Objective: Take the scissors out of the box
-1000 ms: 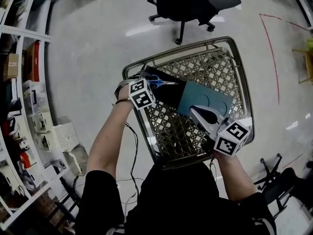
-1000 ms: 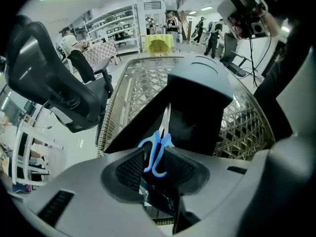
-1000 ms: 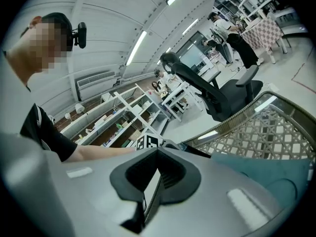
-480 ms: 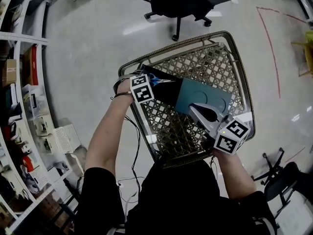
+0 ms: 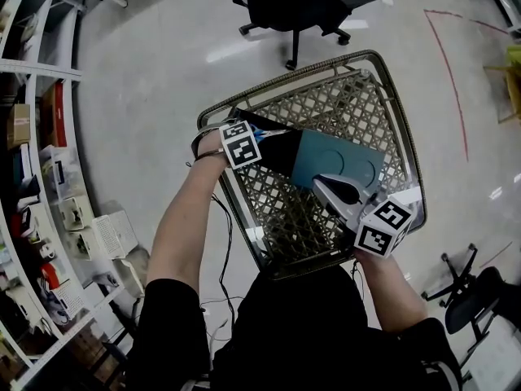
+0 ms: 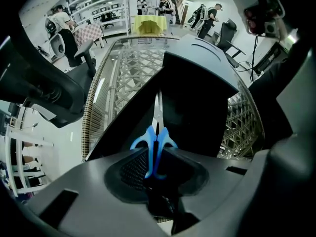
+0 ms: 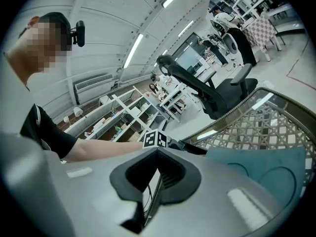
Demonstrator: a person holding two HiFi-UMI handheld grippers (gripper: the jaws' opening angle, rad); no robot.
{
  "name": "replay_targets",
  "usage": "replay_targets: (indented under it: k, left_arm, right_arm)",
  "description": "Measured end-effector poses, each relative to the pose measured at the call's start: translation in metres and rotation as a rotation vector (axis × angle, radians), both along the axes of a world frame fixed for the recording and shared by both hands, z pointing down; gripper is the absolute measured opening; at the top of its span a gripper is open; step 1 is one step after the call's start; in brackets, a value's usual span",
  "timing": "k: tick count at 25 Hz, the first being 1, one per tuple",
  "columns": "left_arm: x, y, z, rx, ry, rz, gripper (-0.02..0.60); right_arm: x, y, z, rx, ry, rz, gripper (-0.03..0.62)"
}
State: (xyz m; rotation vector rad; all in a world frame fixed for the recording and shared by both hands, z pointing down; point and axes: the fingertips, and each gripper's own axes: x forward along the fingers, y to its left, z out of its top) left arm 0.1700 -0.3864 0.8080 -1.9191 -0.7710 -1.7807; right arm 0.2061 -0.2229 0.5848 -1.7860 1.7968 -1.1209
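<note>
Two grippers over wire basket [image 5: 342, 108]. Left gripper [image 6: 154, 154]: fingers [image 6: 129, 168] clamped on blue handles of scissors [image 6: 167, 141], blades pointing ahead over black box [image 6: 195, 107], ready for withdrawal. Right gripper [image 7: 156, 179]: closed, empty, by teal lid [image 7: 264, 174], perhaps steadying box.

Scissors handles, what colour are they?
Blue; the scissors show best in the left gripper view.

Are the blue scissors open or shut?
Shut. The blue-handled metal scissors have their two loops pressed together in the left claw, and the blades show as one thin silver strip.
</note>
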Motion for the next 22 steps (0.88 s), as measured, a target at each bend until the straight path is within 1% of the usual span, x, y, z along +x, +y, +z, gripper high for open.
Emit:
replay_targets:
  k: [4,9,13,18,22]
  left_arm:
    - [-0.001,0.004,-0.008,0.003,0.001,-0.008,0.092]
    - [-0.002,0.006,-0.024,0.006,0.061,-0.049,0.092]
    - [-0.008,0.003,-0.043,0.006,0.094,-0.090,0.091]
    - [-0.018,-0.001,-0.070,0.019,0.133,-0.132,0.091]
    - [-0.026,-0.001,-0.098,0.020,0.186,-0.174,0.091]
  right_arm:
    - [-0.003,0.003,-0.002,0.001,0.004,-0.006,0.011]
    - [-0.008,0.004,-0.007,0.010,0.013,-0.007,0.011]
    - [-0.017,0.002,-0.018,0.027,0.032,-0.022,0.011]
    - [-0.026,0.004,-0.036,0.056,0.058,-0.034,0.011]
    - [-0.034,0.007,-0.051,0.076,0.090,-0.044,0.011]
